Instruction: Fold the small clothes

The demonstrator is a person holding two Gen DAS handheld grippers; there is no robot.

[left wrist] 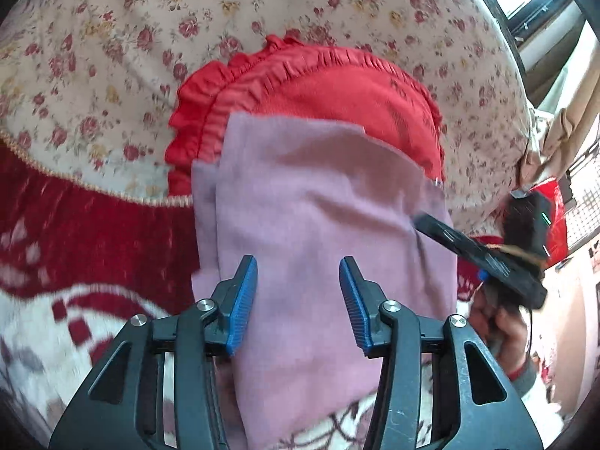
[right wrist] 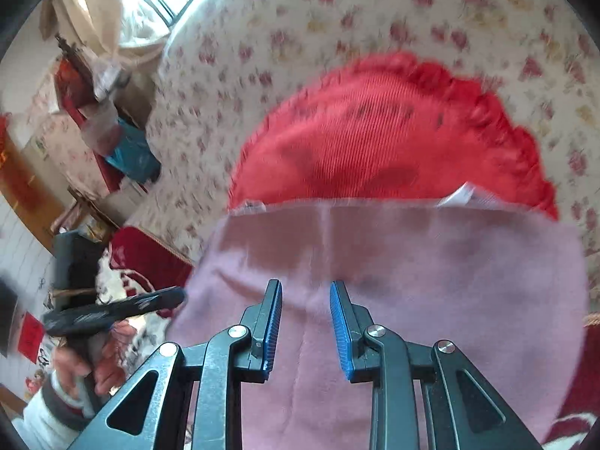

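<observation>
A pink garment (left wrist: 318,225) lies on a red ruffled garment (left wrist: 337,90), both on a bed with a floral sheet (left wrist: 112,37) and a red-and-white blanket (left wrist: 75,243). The left gripper (left wrist: 298,292) hovers over the pink cloth, fingers apart, gripping nothing. The right gripper (right wrist: 305,318) does likewise, fingers apart above the same pink cloth.

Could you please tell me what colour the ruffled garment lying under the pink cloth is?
The ruffled garment is bright red, clearest in the left wrist view.
</observation>
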